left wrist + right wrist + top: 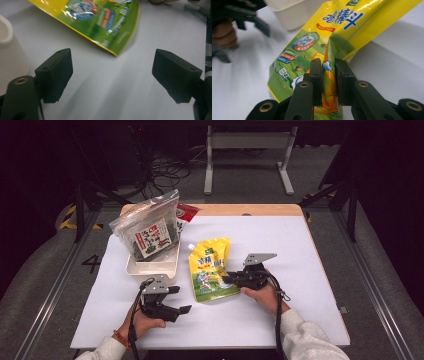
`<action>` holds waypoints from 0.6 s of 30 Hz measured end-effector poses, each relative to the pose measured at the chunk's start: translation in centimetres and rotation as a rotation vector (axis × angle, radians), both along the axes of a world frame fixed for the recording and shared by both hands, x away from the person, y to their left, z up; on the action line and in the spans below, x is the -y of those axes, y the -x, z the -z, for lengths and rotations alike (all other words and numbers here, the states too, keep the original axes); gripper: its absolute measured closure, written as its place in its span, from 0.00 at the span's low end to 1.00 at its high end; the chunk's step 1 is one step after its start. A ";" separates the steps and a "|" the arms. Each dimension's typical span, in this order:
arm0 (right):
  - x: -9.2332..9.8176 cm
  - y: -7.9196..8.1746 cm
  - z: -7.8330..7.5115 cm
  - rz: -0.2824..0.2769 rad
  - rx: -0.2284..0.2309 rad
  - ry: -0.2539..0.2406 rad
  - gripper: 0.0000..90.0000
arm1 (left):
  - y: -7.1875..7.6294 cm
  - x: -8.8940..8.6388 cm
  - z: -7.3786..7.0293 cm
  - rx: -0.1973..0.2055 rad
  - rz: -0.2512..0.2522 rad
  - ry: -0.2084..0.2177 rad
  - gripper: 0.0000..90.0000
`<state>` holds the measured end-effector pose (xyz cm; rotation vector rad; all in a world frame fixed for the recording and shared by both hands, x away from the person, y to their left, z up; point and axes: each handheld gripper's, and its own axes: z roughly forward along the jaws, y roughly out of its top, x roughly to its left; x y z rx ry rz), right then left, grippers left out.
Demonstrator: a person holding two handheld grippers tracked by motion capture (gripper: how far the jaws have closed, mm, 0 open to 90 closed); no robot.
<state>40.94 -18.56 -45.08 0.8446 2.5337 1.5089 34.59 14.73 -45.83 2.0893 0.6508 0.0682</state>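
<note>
A yellow and green spouted pouch (210, 268) lies on the white table mat, just right of the tray. My right gripper (229, 279) is shut on the pouch's right edge; in the right gripper view the pouch (312, 47) is pinched into a fold between the two black pads (316, 75). My left gripper (184, 300) rests low on the mat near the front, jaws wide open with nothing between them. In the left gripper view the pouch's lower corner (110, 22) lies beyond the open pads (56, 72).
A white tray (152, 265) stands at the mat's left and holds a clear bag of dark seaweed (147, 227). A red packet (186, 211) peeks out behind it. The tray's wall (10, 45) is close on the left of my left gripper.
</note>
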 end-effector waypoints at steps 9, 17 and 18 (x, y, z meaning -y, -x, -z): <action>0.1 3.2 -0.2 -0.082 0.045 -0.004 0.88 | -1.5 2.3 1.1 -0.103 -0.017 -0.033 0.16; 0.5 4.0 -0.2 -0.113 0.067 -0.031 0.89 | -2.7 2.9 1.2 -0.161 -0.009 0.037 0.14; 0.6 4.0 -0.1 -0.112 0.065 -0.036 0.89 | -2.7 3.0 1.1 -0.156 0.008 0.054 0.14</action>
